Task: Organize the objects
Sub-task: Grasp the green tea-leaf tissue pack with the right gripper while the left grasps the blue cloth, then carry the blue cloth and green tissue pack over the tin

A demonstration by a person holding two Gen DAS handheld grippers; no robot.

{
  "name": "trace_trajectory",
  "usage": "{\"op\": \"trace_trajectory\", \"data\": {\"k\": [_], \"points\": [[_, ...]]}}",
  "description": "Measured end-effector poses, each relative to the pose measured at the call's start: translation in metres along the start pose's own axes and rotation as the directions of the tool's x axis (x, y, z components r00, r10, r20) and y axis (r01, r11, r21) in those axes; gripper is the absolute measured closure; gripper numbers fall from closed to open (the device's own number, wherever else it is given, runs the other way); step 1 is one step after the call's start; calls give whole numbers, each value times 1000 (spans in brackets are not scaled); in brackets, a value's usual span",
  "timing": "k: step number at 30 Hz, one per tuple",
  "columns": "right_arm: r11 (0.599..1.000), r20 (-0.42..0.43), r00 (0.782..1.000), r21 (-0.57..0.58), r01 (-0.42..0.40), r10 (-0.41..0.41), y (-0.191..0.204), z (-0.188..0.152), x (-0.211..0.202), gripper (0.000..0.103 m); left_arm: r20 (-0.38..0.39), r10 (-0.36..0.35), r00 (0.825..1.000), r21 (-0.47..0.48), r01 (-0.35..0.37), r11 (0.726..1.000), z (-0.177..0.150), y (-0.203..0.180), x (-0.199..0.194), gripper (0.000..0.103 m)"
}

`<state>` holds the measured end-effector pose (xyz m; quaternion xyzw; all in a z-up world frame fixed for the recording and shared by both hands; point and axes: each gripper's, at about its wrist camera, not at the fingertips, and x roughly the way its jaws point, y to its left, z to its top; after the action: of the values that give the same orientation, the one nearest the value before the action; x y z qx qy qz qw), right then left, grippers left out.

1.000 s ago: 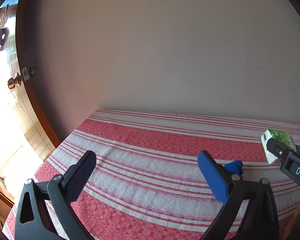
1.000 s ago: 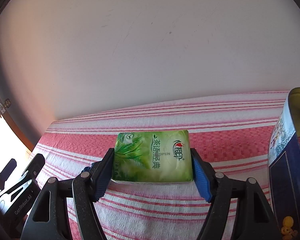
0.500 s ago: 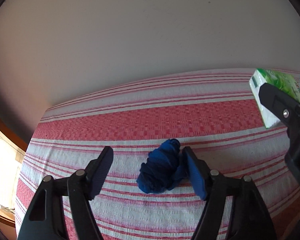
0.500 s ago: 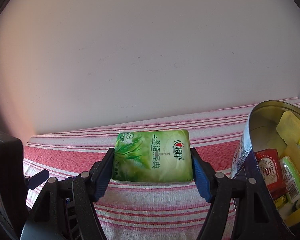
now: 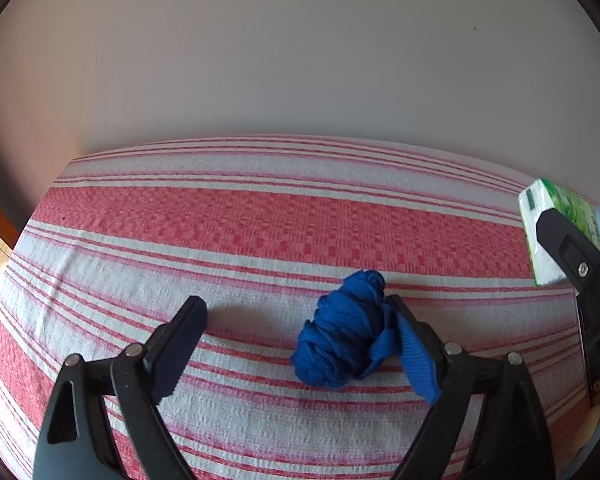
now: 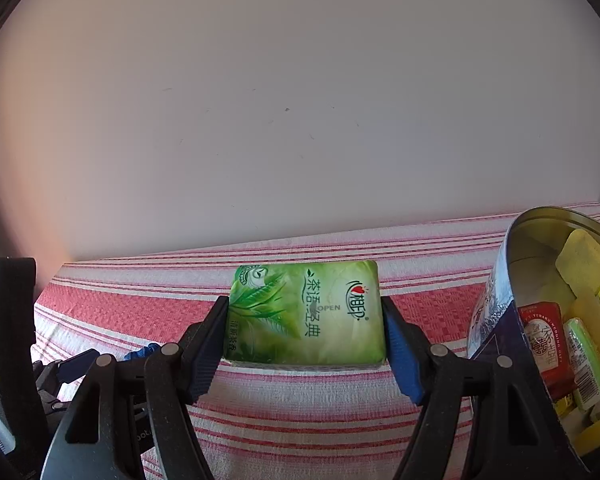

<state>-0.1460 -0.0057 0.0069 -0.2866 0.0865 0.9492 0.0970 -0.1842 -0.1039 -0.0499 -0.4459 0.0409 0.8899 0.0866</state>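
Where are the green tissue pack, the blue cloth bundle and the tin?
green tissue pack (image 6: pixel 306 314): right wrist view, printed front.
blue cloth bundle (image 5: pixel 346 332): left wrist view, crumpled middle.
tin (image 6: pixel 496 320): right wrist view, blue outer wall.

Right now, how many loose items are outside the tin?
2: a green tissue pack held in the right gripper; a blue cloth bundle on the tablecloth against one left gripper finger. Others may be hidden.
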Motion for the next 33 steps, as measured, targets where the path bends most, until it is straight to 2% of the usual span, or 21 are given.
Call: {"op": "trace_trajectory", "data": {"k": [3,4,5,6,9,13,14,23,27,33], "points": [[1000,7,1000,-2,2,-2,4,-1,2,30,12,-24,1000,8,24,1000,-1,-1,-3,26],[1000,9,1000,-2,0,0,5,-1,2,30,20,-28,999,15,28,1000,-2,-2,-5,40],[1000,10,1000,-2,0,0,5,-1,3,30,29,-33,999,27,32,999,-3,-4,-7,61],[1000,10,1000,-3,-2,2,5,0,4,30,34,-35,999,43,33,999,-5,-7,-9,66],[1000,14,1000,-3,-7,7,5,1,5,29,37,-26,999,51,24,998,-6,-9,-11,67],[1000,55,998,-8,-14,15,9,0,-4,30,83,-10,997,-7,10,1000,-6,3,-21,67],[1000,72,997,-15,-16,17,12,-8,-23,30,105,-3,994,-22,5,1000,-8,5,-26,67],[993,218,976,-119,7,19,29,-12,-46,29,193,88,977,-96,-70,993,-12,16,-46,66],[992,253,967,-126,13,19,27,-13,-54,29,212,104,972,-115,-81,990,-12,20,-50,66],[992,276,961,-122,18,17,26,-16,-61,29,268,148,952,-123,-119,985,-16,12,-64,66]]}}
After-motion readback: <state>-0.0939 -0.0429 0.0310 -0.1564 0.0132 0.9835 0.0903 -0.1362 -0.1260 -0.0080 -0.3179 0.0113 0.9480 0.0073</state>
